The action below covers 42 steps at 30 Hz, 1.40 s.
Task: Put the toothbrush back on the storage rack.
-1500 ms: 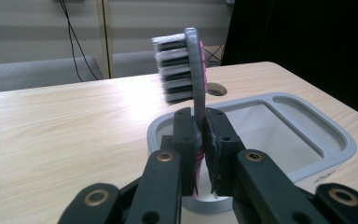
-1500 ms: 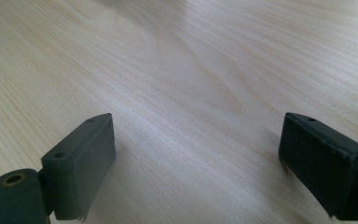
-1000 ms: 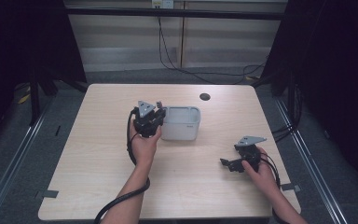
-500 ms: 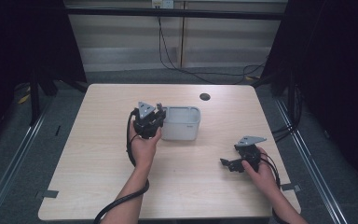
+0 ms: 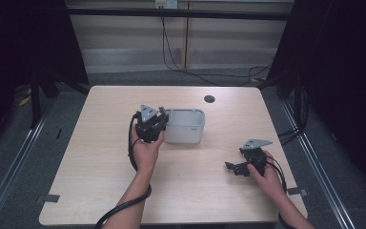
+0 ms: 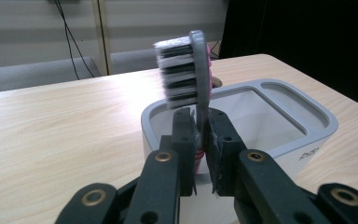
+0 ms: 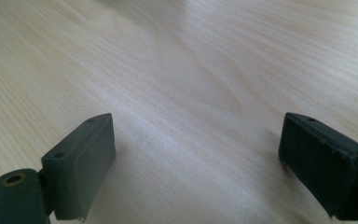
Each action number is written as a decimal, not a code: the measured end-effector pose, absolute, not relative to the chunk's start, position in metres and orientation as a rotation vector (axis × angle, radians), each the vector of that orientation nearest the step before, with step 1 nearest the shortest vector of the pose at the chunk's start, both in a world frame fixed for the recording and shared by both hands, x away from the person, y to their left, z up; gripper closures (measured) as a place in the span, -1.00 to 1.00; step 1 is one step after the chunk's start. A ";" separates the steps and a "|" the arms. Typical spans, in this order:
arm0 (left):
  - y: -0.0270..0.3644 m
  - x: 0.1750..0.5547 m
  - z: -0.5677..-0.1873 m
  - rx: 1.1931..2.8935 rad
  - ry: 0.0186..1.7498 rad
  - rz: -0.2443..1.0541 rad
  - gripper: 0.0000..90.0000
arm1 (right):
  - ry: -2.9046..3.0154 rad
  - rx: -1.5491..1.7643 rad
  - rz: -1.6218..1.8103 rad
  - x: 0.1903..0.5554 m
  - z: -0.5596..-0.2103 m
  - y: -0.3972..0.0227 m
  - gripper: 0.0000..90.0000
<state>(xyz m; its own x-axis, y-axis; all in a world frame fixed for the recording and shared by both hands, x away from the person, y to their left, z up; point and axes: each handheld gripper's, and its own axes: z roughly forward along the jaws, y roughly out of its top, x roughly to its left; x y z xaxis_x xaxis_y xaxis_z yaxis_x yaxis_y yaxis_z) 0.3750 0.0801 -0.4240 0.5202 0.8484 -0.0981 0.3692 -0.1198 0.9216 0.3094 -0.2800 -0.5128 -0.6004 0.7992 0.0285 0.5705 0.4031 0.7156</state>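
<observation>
My left gripper is shut on a toothbrush with a grey head, black and white bristles and a pink handle, held upright. Right behind it stands a white two-compartment holder. In the high view the left gripper sits at the left end of the holder, mid-table. My right gripper rests low over the table at the front right, pointing left. Its jaws stand wide apart in the right gripper view, with only bare wood between the fingers.
The light wooden table has a dark round cable hole near its far edge. Cables trail from both grippers toward the front. Dark curtains flank the table, and wires hang on the back wall.
</observation>
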 end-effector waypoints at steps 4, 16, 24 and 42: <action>0.080 0.375 -0.424 1.710 1.035 0.566 0.83 | 2.346 1.189 1.008 0.309 -0.513 -0.280 -0.77; 0.082 0.374 -0.424 1.711 1.037 0.568 0.81 | 2.346 1.189 1.008 0.309 -0.513 -0.280 -0.77; 0.084 0.374 -0.424 1.716 1.045 0.571 0.80 | 2.346 1.189 1.008 0.309 -0.513 -0.280 -0.77; 0.086 0.375 -0.424 1.718 1.048 0.569 0.68 | 2.346 1.190 1.008 0.309 -0.513 -0.280 -0.77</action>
